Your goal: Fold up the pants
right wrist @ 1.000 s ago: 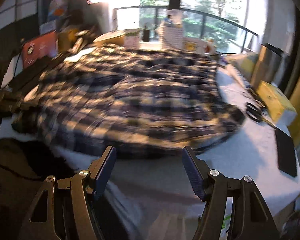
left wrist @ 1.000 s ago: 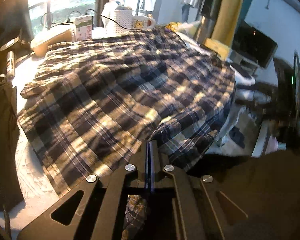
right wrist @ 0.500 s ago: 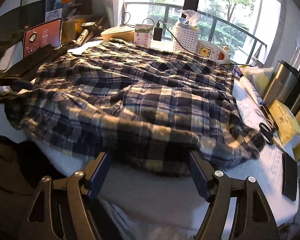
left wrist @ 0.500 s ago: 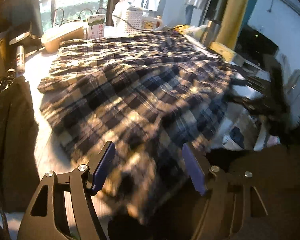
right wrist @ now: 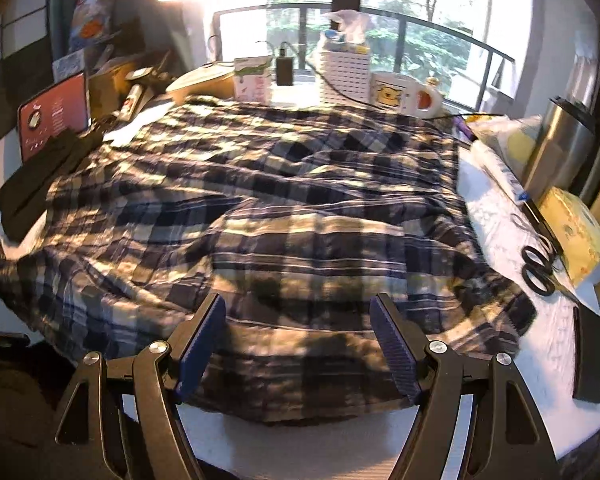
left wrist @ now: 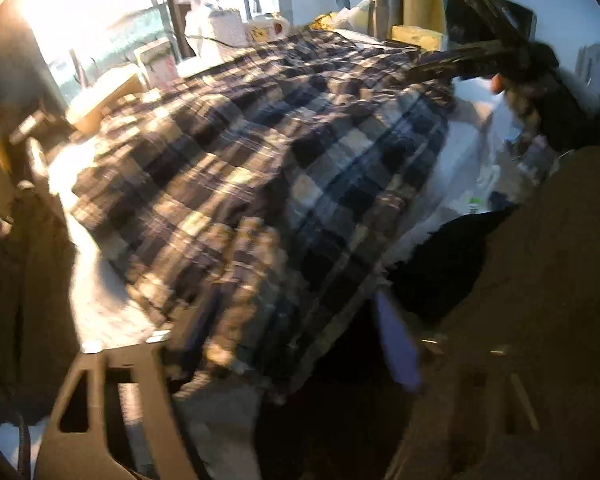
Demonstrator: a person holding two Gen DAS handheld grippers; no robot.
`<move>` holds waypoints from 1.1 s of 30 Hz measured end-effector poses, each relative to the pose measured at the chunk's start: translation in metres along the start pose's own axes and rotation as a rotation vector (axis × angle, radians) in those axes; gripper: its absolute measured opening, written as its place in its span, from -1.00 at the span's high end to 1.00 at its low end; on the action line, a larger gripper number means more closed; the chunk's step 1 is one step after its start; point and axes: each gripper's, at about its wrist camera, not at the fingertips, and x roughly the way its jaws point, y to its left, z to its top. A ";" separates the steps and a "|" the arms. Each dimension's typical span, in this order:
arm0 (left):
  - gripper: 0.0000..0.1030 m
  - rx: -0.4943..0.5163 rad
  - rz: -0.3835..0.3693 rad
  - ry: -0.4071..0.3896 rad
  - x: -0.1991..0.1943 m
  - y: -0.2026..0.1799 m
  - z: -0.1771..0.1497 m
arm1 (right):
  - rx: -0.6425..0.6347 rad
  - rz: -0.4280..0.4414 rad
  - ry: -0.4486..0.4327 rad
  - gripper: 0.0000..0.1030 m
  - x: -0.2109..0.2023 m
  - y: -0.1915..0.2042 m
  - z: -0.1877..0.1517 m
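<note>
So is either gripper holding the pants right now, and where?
No. The right gripper is open over the pants hem; the left gripper, though blurred, looks open too.

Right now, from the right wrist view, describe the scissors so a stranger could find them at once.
Start at the big plaid pants spread across the white table. Go past their right edge to the yellow box near the table's rim. The scissors lie against that box's near side, the only thing there with two black ring handles.
</note>
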 end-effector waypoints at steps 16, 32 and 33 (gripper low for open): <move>0.96 -0.127 0.048 -0.131 -0.047 0.046 0.033 | -0.178 -0.255 0.001 -0.48 -0.028 -0.097 -0.041; 1.00 -0.380 -0.056 -0.244 -0.066 0.078 0.047 | -0.287 -0.217 -0.080 0.73 -0.013 -0.076 -0.019; 1.00 -0.384 -0.064 -0.258 -0.069 0.080 0.050 | -0.288 -0.212 -0.073 0.73 -0.015 -0.073 -0.017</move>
